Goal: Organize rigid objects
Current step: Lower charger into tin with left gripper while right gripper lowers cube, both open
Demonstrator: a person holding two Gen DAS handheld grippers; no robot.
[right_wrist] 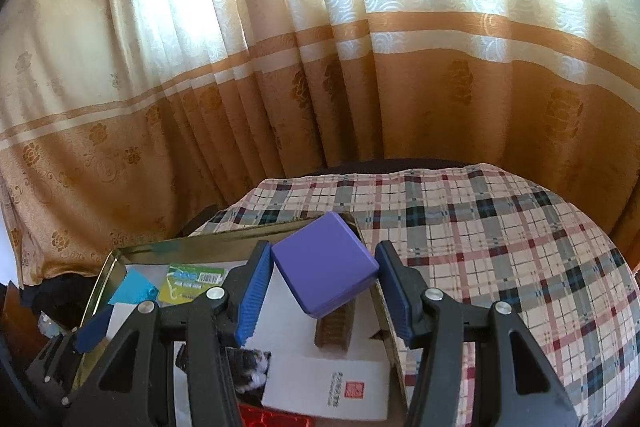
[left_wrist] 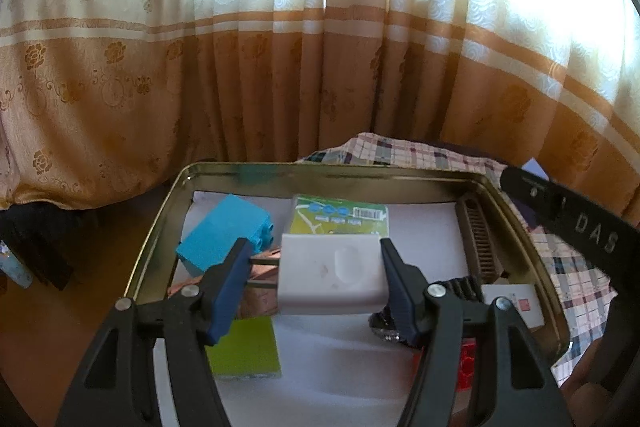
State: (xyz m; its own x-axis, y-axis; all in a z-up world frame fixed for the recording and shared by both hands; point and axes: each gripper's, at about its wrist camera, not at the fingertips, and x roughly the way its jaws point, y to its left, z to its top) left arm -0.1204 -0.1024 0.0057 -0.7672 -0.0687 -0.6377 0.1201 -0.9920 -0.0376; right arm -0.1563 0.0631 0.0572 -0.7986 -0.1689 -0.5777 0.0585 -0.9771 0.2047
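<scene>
My left gripper is shut on a white plug adapter, its two prongs pointing left, held above a metal tin tray. In the tray lie a blue toy brick, a green card pack, a brown comb, a lime-green pad and a white card. My right gripper is shut on a purple box, gripped corner to corner and tilted, above the tray's right side. The comb lies below it.
The tray sits on a plaid cloth. A patterned orange and cream curtain hangs close behind. A red object and a dark clip lie in the tray's near right. The right gripper's black body crosses the left wrist view.
</scene>
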